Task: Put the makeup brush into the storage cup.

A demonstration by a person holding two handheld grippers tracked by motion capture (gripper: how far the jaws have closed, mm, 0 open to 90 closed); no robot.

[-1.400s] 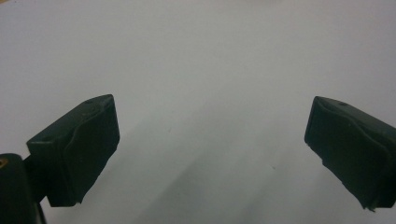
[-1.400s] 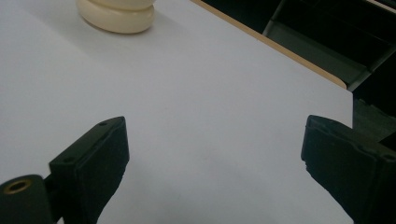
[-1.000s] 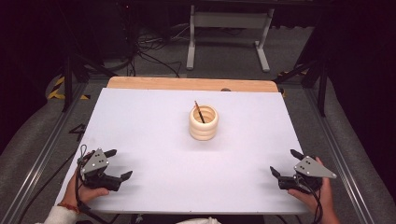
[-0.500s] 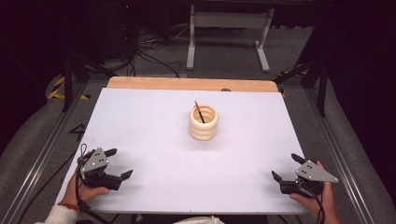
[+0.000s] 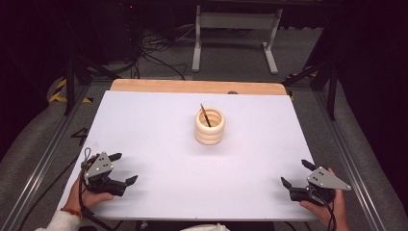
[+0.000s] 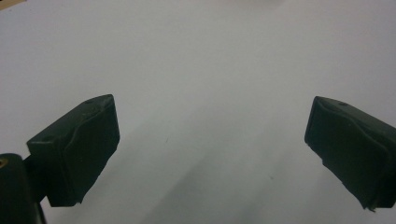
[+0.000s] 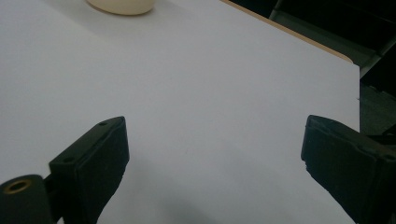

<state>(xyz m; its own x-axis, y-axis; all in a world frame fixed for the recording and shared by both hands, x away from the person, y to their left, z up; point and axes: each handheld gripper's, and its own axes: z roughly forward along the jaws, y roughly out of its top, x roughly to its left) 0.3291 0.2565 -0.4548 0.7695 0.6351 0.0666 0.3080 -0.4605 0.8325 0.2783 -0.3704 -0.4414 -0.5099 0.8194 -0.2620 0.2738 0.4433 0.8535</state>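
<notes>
A cream ribbed holder stands upright near the middle of the white table, with a thin dark stick leaning out of it. Its base also shows at the top of the right gripper view. My left gripper rests near the table's front left corner, open, nothing between its jaws. My right gripper sits near the front right corner, also open and empty. Both are far from the holder. In each gripper view the two black jaws stand wide apart over bare white surface.
A wooden strip runs along the table's far edge. Metal rails flank both sides. Behind the table stand a grey stand and cables on the floor. The table's right edge lies near my right gripper.
My right gripper has slid a little toward the front right corner. The left gripper has barely shifted. The holder and stick have stayed put.
</notes>
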